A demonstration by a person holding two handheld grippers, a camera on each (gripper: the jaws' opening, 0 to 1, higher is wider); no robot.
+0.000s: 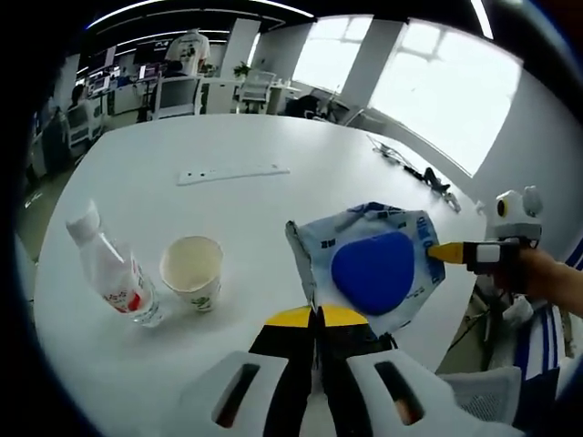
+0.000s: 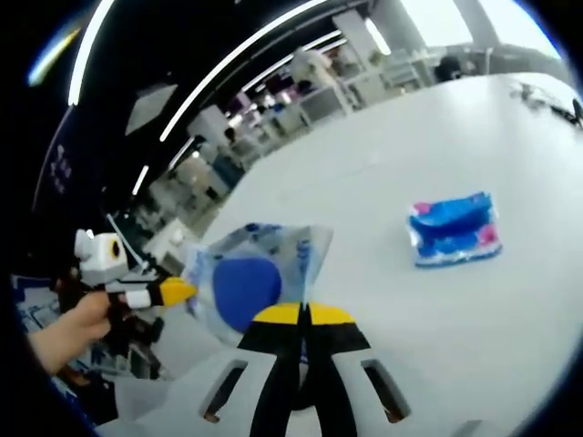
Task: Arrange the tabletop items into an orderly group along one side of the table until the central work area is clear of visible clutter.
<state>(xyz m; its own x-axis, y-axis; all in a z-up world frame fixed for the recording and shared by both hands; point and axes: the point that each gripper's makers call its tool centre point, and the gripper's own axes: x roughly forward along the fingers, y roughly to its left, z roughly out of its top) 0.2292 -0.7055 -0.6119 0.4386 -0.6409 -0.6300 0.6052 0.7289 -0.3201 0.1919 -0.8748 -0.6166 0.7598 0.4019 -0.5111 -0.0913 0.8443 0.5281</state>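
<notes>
A white and blue plastic packet (image 1: 373, 269) with a big blue round patch hangs above the white table (image 1: 228, 118), held from two sides. My left gripper (image 1: 316, 316) is shut on its lower edge, yellow tips pressed together. From the right, my right gripper (image 1: 442, 252) pinches the packet's side, a hand behind it. In the right gripper view the same packet (image 2: 244, 282) sits in my right gripper (image 2: 302, 314), which is shut, with the left gripper (image 2: 178, 291) clamped on its left edge. A clear plastic bottle (image 1: 114, 273) and a paper cup (image 1: 192, 270) stand side by side.
A blue tissue pack (image 2: 453, 228) lies alone on the table (image 2: 437, 137). A flat white power strip (image 1: 232, 173) rests mid-table and dark cables (image 1: 414, 168) trail near the far right edge. Office desks and chairs (image 1: 182, 91) stand beyond the table.
</notes>
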